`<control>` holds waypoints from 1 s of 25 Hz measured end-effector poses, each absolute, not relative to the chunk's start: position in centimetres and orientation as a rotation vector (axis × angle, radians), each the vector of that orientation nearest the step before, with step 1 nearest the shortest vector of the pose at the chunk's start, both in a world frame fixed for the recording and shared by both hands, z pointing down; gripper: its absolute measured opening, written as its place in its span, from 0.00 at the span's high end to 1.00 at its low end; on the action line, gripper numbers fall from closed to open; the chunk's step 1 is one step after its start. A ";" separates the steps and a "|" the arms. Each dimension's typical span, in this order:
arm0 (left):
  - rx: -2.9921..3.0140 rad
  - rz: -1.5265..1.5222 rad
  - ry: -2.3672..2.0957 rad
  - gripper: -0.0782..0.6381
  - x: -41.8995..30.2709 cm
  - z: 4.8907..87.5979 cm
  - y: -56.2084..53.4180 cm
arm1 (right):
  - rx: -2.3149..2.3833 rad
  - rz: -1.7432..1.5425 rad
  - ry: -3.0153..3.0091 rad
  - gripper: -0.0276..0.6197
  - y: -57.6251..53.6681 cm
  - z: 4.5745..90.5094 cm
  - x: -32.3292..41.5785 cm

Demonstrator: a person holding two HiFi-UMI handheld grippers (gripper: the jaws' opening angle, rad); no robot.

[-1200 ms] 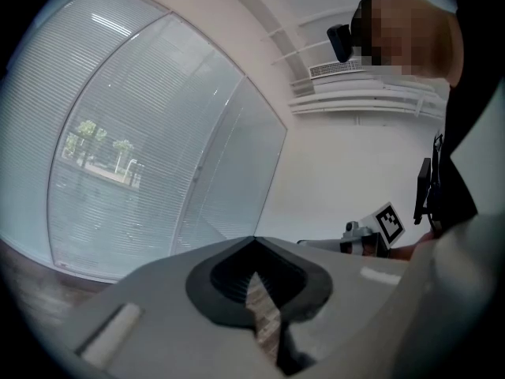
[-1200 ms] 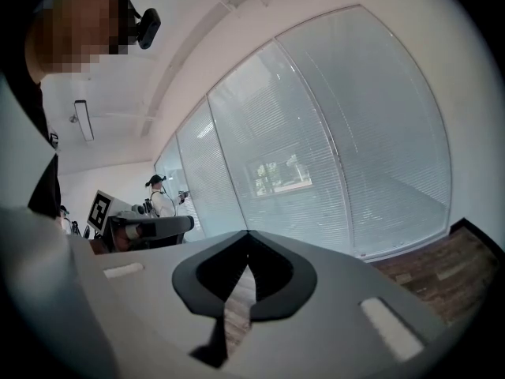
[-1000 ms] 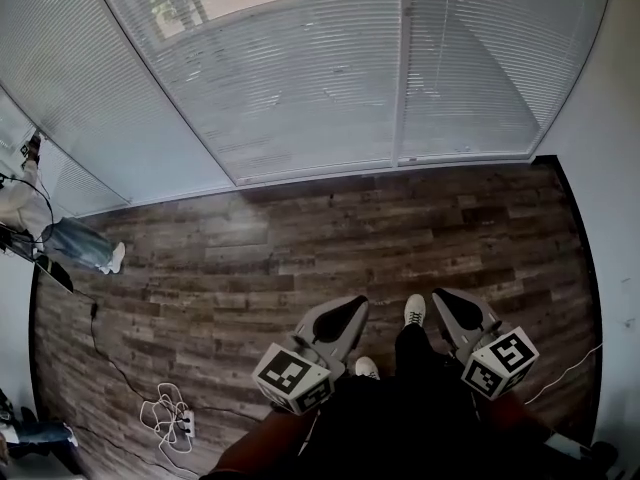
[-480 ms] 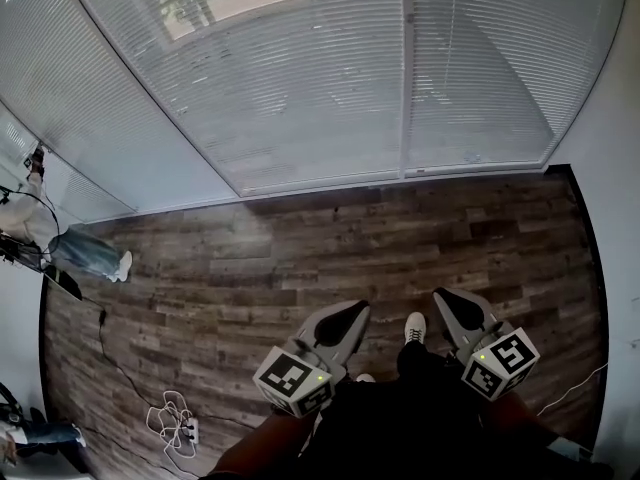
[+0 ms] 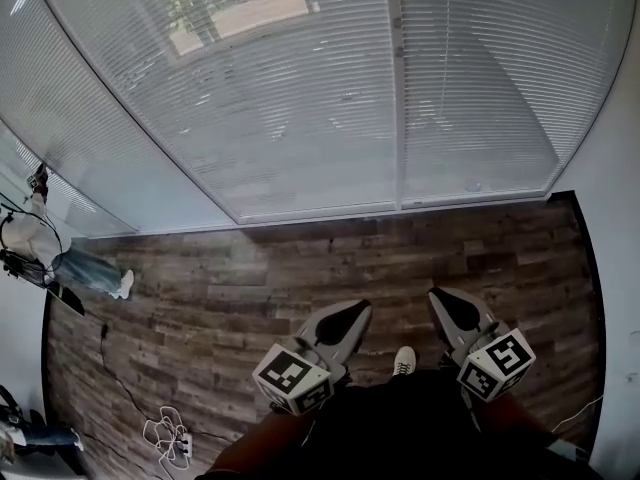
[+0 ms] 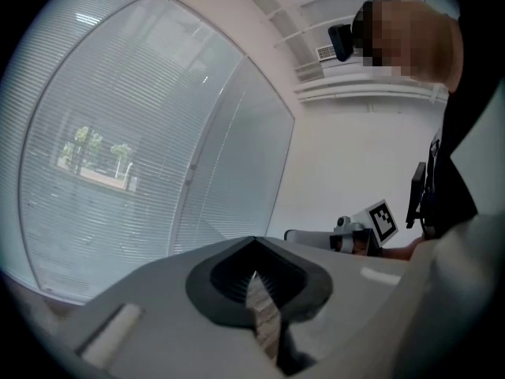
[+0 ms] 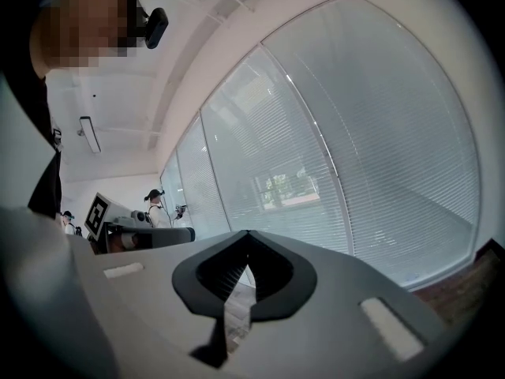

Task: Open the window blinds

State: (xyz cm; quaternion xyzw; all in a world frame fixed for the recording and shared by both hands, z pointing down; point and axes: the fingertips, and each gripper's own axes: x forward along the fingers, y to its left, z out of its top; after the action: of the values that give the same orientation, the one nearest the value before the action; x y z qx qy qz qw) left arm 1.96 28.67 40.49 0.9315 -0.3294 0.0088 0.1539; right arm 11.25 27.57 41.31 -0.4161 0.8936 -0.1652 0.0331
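Note:
White slatted window blinds (image 5: 300,98) cover the wide window ahead, hanging down to a sill just above the floor. A vertical frame post (image 5: 398,88) splits them into two panels. Trees and ground show faintly through the upper slats. My left gripper (image 5: 352,312) and right gripper (image 5: 438,298) are held low over the floor, well short of the blinds. Both are shut with nothing between the jaws. The blinds (image 6: 102,156) fill the left gripper view beyond the left gripper (image 6: 254,247), and the blinds (image 7: 379,156) lie beyond the right gripper (image 7: 246,239).
Dark wood plank floor (image 5: 250,278) lies between me and the window. A person (image 5: 60,253) stands at the far left by the glass. A white cable coil with a power strip (image 5: 168,433) lies at lower left. A white wall (image 5: 615,268) closes the right side.
The view has moved closer to the window, so the blinds fill more of the frame and less floor shows. Both grippers stay shut in the same low position.

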 end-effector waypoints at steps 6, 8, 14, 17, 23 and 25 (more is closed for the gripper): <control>2.643 -0.002 -0.983 0.89 5.4 40.2 23.7 | -1.250 -0.524 2.757 0.92 23.0 41.8 15.1; 2.647 -0.006 -1.003 0.89 6.6 39.9 22.5 | -1.249 -0.535 2.764 0.92 21.8 42.3 16.3; 2.640 0.049 -1.069 0.89 7.3 40.2 20.7 | -1.201 -0.589 2.764 0.92 19.6 42.8 17.7; 2.616 0.076 -1.107 0.89 6.7 40.5 20.1 | -1.172 -0.595 2.763 0.92 18.7 43.0 17.5; 2.616 0.092 -1.106 0.89 6.6 41.1 19.5 | -1.177 -0.623 2.765 0.92 18.2 43.9 17.4; 2.627 0.077 -1.107 0.89 6.3 41.1 19.2 | -1.190 -0.620 2.771 0.92 18.2 44.3 17.3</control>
State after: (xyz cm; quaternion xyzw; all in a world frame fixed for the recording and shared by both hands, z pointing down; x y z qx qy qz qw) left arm 6.33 19.24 41.11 0.9116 -0.3841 0.0266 0.1444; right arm 17.26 18.20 44.30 -0.3863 0.8996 -0.2013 0.0312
